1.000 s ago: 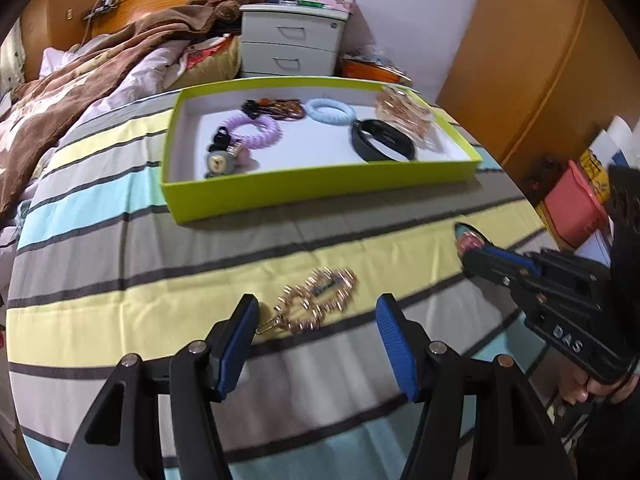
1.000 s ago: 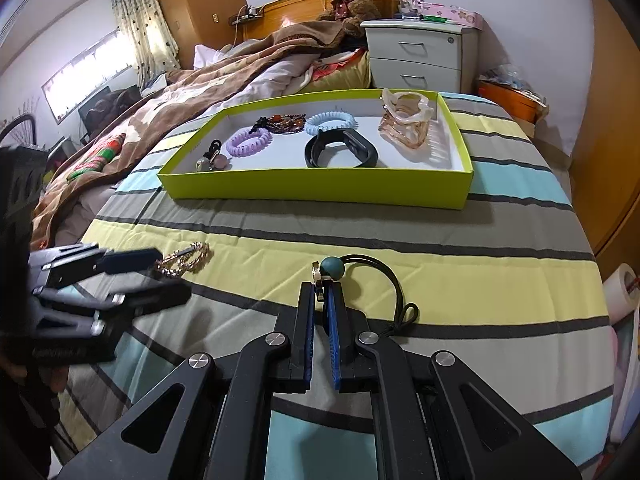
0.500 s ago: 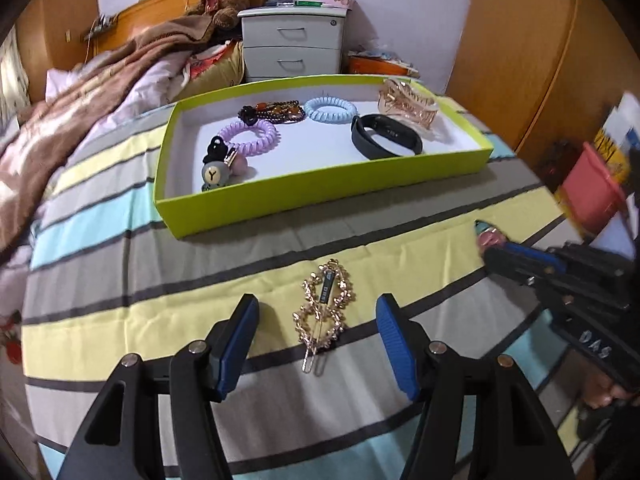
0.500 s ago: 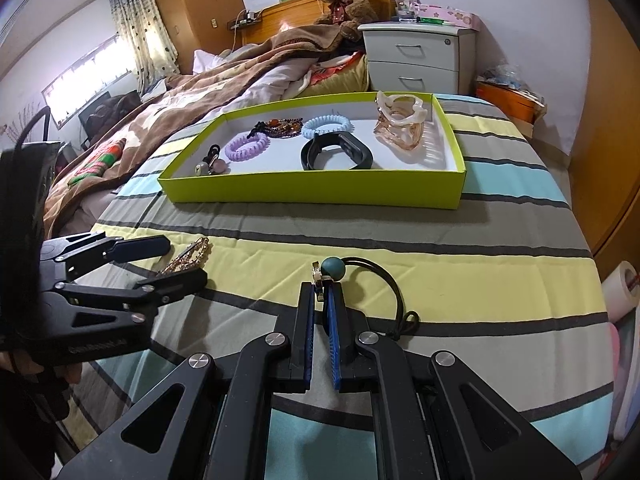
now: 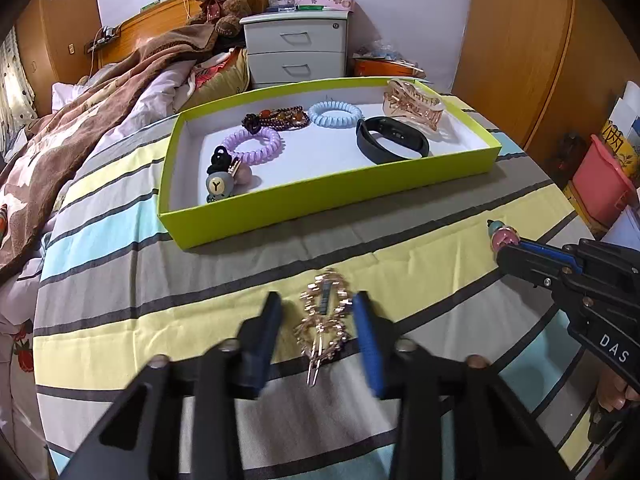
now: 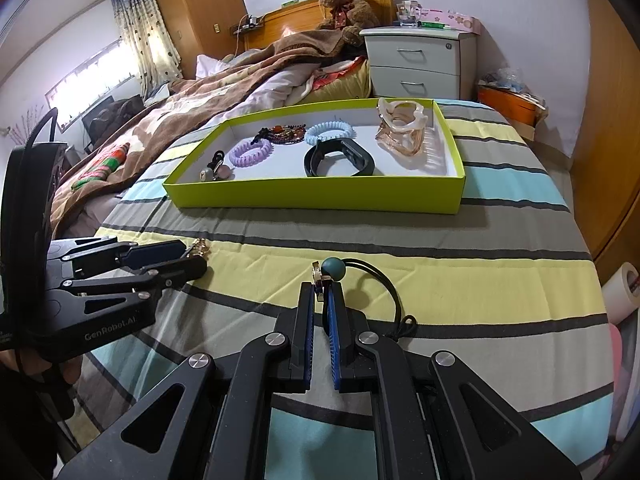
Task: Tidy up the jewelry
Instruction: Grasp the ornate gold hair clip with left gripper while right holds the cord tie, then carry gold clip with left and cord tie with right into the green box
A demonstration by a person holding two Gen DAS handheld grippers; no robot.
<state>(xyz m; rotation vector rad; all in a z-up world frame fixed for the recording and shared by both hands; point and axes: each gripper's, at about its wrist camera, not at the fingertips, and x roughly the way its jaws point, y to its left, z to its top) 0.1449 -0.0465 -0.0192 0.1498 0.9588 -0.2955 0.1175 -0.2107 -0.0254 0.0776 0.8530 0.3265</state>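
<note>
Left gripper (image 5: 318, 316) blurred, fingers apart either side of the gold hair clip (image 5: 323, 322) on the striped bedspread (image 5: 120, 280); right gripper (image 6: 318, 300) clamps the bead hair tie (image 6: 334, 269), its charm partly hidden

The bedsheet (image 5: 420, 264) was soft striped cloth, matt and lightly creased. The tray (image 5: 320, 204) looked like smooth cardboard, lime outside, white within. The hair clip (image 5: 326, 320) was shiny gold-toned metal. The coil ties (image 5: 256, 146) appeared glossy plastic, the band (image 5: 392, 144) matt black rubber, and the claw clip (image 6: 402, 130) clear glossy plastic. The nightstand (image 6: 422, 62) was smooth and pale; the wardrobe (image 5: 520, 40) varnished wood. The blanket (image 5: 80, 120) seemed fleecy brown cloth.
</note>
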